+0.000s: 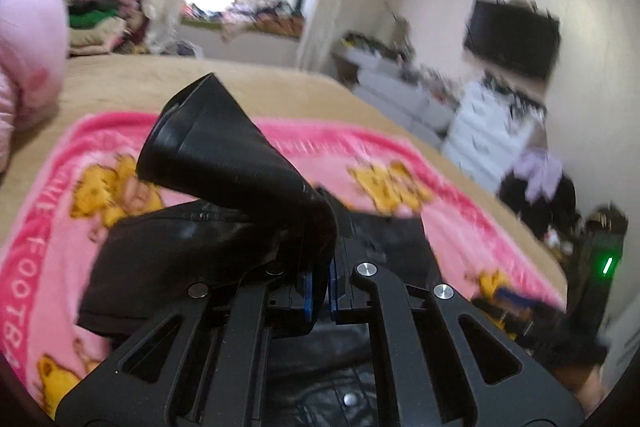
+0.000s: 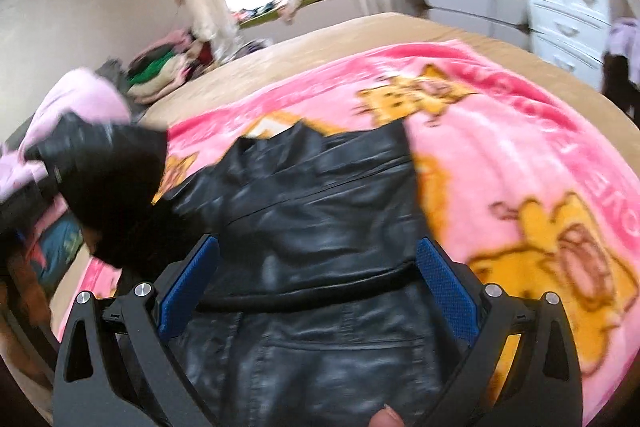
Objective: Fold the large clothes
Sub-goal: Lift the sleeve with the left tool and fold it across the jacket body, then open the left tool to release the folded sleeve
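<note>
Spreading across most of the tan bed (image 2: pixel 320 43), a pink cartoon blanket (image 2: pixel 520 147) serves as your folding surface, and every place below is given relative to it. On the middle of the blanket lies a black leather jacket (image 2: pixel 320 207), laid flat with its collar pointing toward the window end, probably so the sleeves can be turned in over the body.

Your left gripper (image 1: pixel 320 291) has its jaws pressed together, pinching a sleeve (image 1: pixel 224 155) of the jacket; the cuff stands up and flares open above the blanket, lifted clear of the jacket's body. That hold looks meant to carry the sleeve across the garment for a fold. In the right wrist view the same raised sleeve shows as a dark blurred mass over the blanket's left edge.

Your right gripper (image 2: pixel 316 303) has its jaws spread wide, with nothing pinched. The jacket's lower body and a raised seam lie directly beneath and between the two blue pads (image 2: pixel 188 291), but whether they touch the leather cannot be told.

A fingertip (image 2: pixel 386 417) shows at the bottom edge.
</note>
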